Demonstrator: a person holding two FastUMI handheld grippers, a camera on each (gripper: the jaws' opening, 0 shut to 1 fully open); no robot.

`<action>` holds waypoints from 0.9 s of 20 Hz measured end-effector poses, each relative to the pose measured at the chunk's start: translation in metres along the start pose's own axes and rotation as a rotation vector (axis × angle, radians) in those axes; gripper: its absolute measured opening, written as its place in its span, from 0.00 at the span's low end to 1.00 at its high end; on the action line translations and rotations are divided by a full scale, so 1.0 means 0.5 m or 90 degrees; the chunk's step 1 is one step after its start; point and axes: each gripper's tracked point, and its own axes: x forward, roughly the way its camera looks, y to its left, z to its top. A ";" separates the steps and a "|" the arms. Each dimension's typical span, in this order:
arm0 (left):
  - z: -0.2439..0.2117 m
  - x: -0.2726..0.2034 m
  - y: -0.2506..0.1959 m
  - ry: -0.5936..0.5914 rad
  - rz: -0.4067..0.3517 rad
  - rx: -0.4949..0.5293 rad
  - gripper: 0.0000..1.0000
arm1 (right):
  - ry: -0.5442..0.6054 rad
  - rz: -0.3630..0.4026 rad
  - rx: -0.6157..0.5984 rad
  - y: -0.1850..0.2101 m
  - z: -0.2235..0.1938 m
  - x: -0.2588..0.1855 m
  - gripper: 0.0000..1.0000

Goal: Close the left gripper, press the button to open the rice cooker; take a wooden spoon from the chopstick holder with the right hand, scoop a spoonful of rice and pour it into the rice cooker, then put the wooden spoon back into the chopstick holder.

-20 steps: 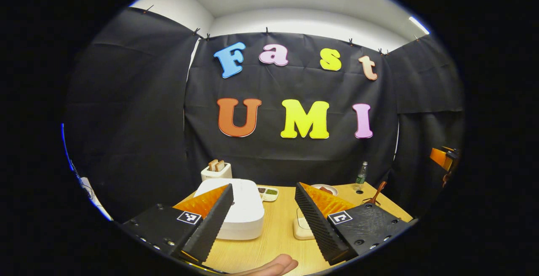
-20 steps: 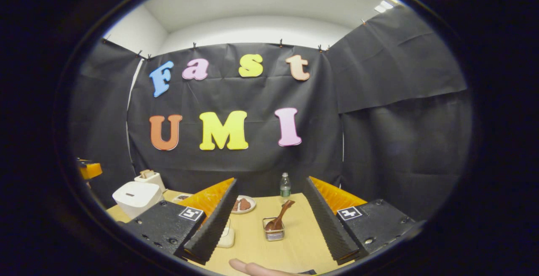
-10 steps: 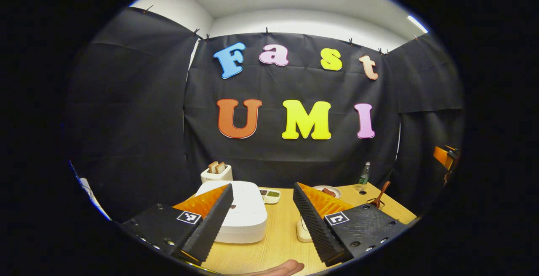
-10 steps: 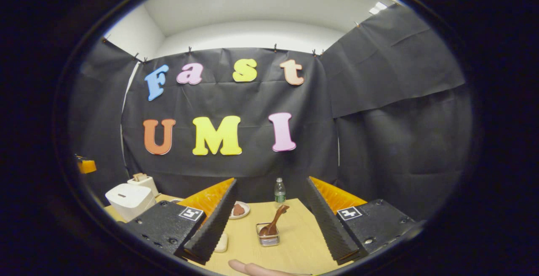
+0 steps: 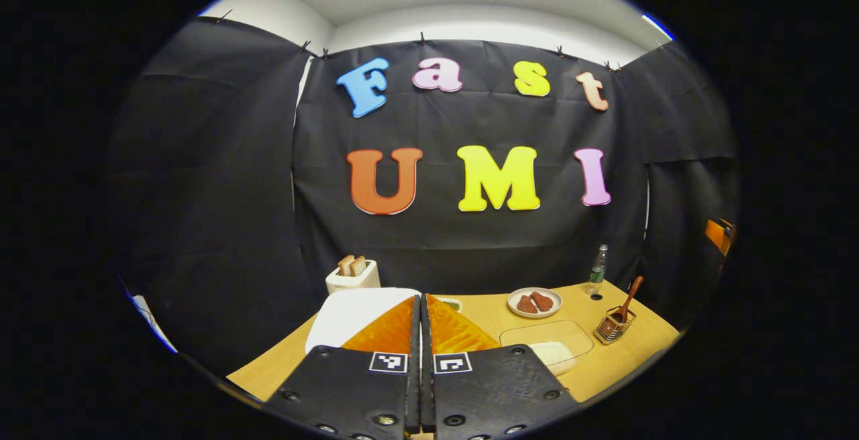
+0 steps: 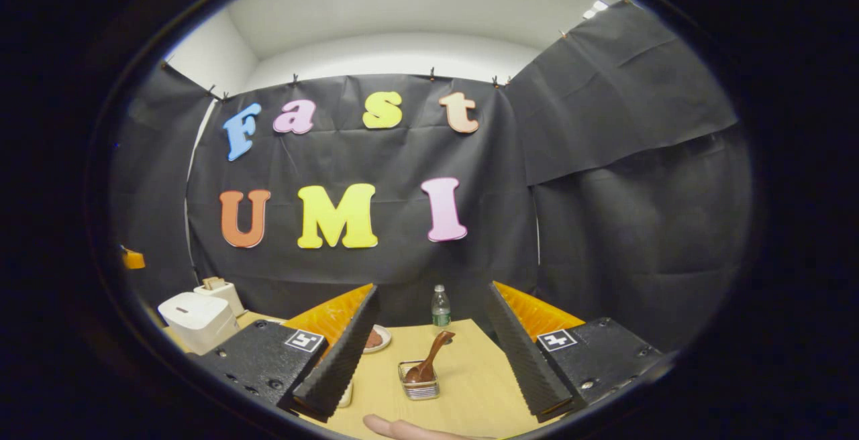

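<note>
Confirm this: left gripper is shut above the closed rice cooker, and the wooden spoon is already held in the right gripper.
Not quite. The right gripper view shows the right gripper open, with the wooden spoon standing in the chopstick holder. The left gripper is shut above the closed rice cooker.

1 rice cooker (image 5: pixel 349 312) | 1 toaster (image 5: pixel 351 277) | 1 bottle (image 5: pixel 596 268) | 1 wooden spoon (image 5: pixel 627 296)

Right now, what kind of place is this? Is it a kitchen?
Probably a pretend kitchen set up in a recording booth, not a real one. A wooden table holds a white rice cooker, a toaster with bread and a plate of food, but black cloth walls hang all round.
</note>
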 end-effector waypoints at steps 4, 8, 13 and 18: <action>-0.083 0.058 0.042 0.102 0.041 0.008 0.00 | 0.009 -0.003 0.003 -0.014 -0.022 0.020 0.99; -0.127 0.108 0.077 0.148 0.072 0.031 0.00 | 0.030 0.000 -0.003 -0.017 -0.051 0.035 0.99; -0.168 0.175 0.119 0.190 0.104 0.020 0.00 | 0.032 0.000 -0.028 -0.025 -0.060 0.042 0.99; -0.203 0.231 0.126 0.210 0.105 0.009 0.00 | 0.041 0.007 -0.054 -0.029 -0.090 0.043 1.00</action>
